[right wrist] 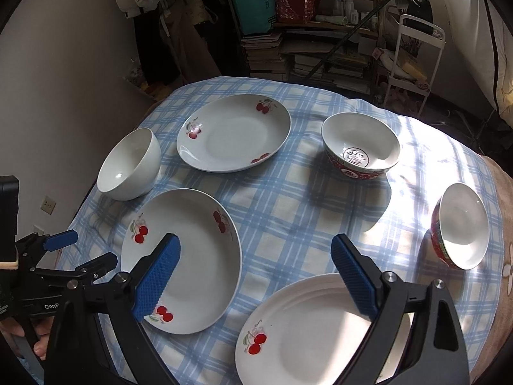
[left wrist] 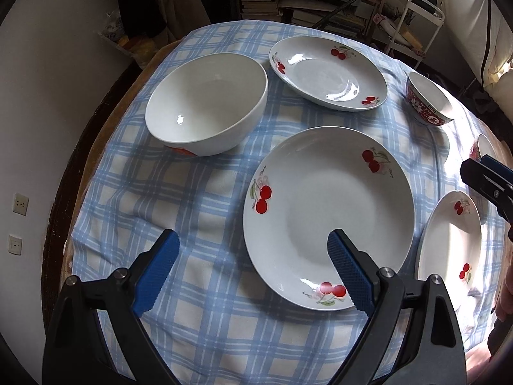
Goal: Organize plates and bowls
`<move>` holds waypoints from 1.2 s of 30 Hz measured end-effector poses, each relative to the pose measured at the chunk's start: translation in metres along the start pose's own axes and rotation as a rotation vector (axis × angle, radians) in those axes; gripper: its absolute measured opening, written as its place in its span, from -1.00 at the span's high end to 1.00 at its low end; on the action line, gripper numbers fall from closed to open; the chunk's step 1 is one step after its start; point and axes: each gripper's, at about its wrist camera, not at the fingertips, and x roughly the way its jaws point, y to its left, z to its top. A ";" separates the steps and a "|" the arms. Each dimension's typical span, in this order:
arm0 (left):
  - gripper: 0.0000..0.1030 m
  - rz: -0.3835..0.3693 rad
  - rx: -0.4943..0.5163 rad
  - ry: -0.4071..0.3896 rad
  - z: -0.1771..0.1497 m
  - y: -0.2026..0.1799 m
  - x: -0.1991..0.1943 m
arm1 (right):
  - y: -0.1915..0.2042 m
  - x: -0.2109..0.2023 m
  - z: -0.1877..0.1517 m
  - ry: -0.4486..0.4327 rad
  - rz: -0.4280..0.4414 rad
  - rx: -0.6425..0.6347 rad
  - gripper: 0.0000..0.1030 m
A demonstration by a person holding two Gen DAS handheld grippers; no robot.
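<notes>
Blue pads line both claws, and each claw is spread wide open over the table with nothing in it: the left gripper (left wrist: 251, 240) hangs low over the checked cloth (left wrist: 198, 199) with its right finger above the middle cherry plate (left wrist: 328, 215), and the right gripper (right wrist: 255, 243) hangs between that same plate (right wrist: 181, 260) on its left and the near plate (right wrist: 307, 333) under its right finger. I count three cherry plates and three bowls. The far plate (right wrist: 234, 131), the plain white bowl (right wrist: 130, 165) and one red bowl (right wrist: 360, 144) sit ahead of the claws, and the other red bowl (right wrist: 461, 226) sits off to the right.
</notes>
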 end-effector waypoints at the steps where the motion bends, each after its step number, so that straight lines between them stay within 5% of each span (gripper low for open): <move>1: -0.79 -0.002 0.000 0.001 0.000 0.001 0.003 | 0.002 0.003 -0.001 0.005 -0.009 -0.008 -0.93; 13: -0.79 -0.030 -0.018 0.039 0.009 0.014 0.038 | 0.010 0.049 -0.013 0.083 -0.012 -0.032 -0.93; 21: -0.52 -0.076 0.007 0.098 0.008 0.012 0.061 | 0.008 0.071 -0.020 0.144 -0.009 -0.034 -0.84; 25: -0.12 -0.103 -0.010 0.134 0.007 0.015 0.075 | 0.003 0.081 -0.022 0.173 -0.002 -0.020 -0.53; 30: 0.49 -0.159 -0.041 0.132 0.008 0.024 0.080 | 0.002 0.081 -0.023 0.176 0.009 -0.008 -0.48; 36: 0.73 -0.202 -0.051 0.115 0.011 0.031 0.077 | 0.001 0.084 -0.025 0.206 0.055 0.002 0.02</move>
